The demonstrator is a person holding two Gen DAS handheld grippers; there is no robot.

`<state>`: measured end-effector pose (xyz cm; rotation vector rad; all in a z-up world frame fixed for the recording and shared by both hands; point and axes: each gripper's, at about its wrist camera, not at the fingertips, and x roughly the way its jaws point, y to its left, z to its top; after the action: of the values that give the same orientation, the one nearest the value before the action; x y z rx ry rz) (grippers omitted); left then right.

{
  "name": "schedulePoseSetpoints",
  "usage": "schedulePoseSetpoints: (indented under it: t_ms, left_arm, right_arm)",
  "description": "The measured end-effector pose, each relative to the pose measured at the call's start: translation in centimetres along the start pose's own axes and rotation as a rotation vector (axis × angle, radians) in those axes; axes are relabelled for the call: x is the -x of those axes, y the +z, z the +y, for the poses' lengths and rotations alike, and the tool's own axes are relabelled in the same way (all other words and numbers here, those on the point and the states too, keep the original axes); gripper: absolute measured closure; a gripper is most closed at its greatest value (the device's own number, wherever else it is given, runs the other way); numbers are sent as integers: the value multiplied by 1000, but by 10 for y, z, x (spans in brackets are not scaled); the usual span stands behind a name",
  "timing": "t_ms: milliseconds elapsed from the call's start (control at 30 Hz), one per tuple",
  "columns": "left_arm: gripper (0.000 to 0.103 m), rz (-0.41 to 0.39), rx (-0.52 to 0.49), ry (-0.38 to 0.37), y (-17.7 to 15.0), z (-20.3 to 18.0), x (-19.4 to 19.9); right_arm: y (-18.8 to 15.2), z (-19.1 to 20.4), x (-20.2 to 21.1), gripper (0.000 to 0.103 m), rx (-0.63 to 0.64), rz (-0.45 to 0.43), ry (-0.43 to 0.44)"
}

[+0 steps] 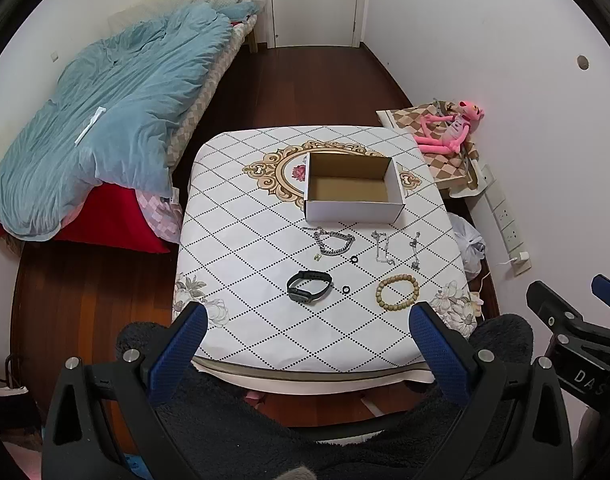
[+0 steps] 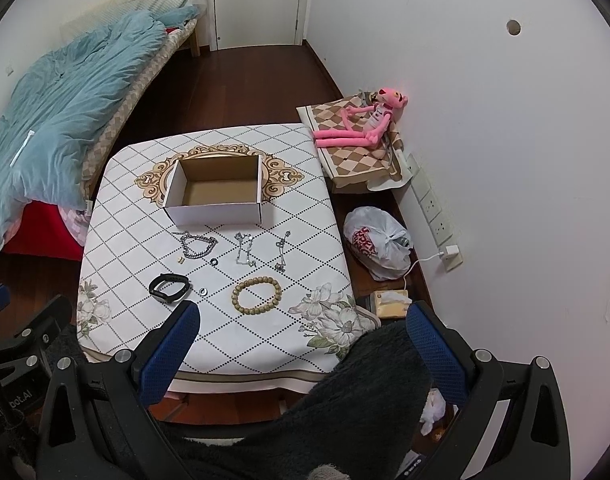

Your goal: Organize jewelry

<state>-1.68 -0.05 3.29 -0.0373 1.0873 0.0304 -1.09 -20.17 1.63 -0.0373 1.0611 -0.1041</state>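
An open, empty cardboard box (image 1: 353,186) (image 2: 215,192) stands mid-table. In front of it lie a thick silver chain (image 1: 333,240) (image 2: 197,246), two thin silver chains (image 1: 383,249) (image 2: 245,250), a black smart band (image 1: 309,286) (image 2: 169,288), a wooden bead bracelet (image 1: 397,292) (image 2: 257,294) and two small dark rings (image 1: 355,259) (image 2: 203,291). My left gripper (image 1: 309,320) is open and empty, held above the table's near edge. My right gripper (image 2: 303,318) is open and empty, also back from the jewelry.
The small table (image 1: 245,220) has a patterned white cloth. A bed with a blue duvet (image 1: 105,120) lies left. A pink plush toy (image 2: 361,124) sits on a low stand at right. A white plastic bag (image 2: 379,244) and wall sockets are beside the table.
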Motion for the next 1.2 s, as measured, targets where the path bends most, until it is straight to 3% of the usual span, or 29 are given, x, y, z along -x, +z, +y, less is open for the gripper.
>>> schedulePoseSetpoints:
  t_ms: [400, 567, 700, 833, 1000, 1200]
  left_arm:
    - [0, -7, -2, -1, 0, 0, 0]
    - [0, -42, 15, 49, 11, 5, -20]
    - [0, -57, 16, 129, 20, 12, -55]
    - [0, 15, 11, 193, 23, 20, -106]
    - [0, 137, 2, 199, 16, 24, -163]
    - [0, 214, -9, 216, 11, 25, -205]
  right_arm:
    - [1, 1, 5, 0, -2, -17, 6]
    - [7, -2, -11, 0, -25, -16, -7]
    - [13, -9, -60, 0, -58, 35, -31]
    - [9, -9, -130, 0, -73, 147, -32]
    - [-6, -1, -213, 2, -81, 300, -11]
    - [-23, 15, -267, 3, -62, 398, 8]
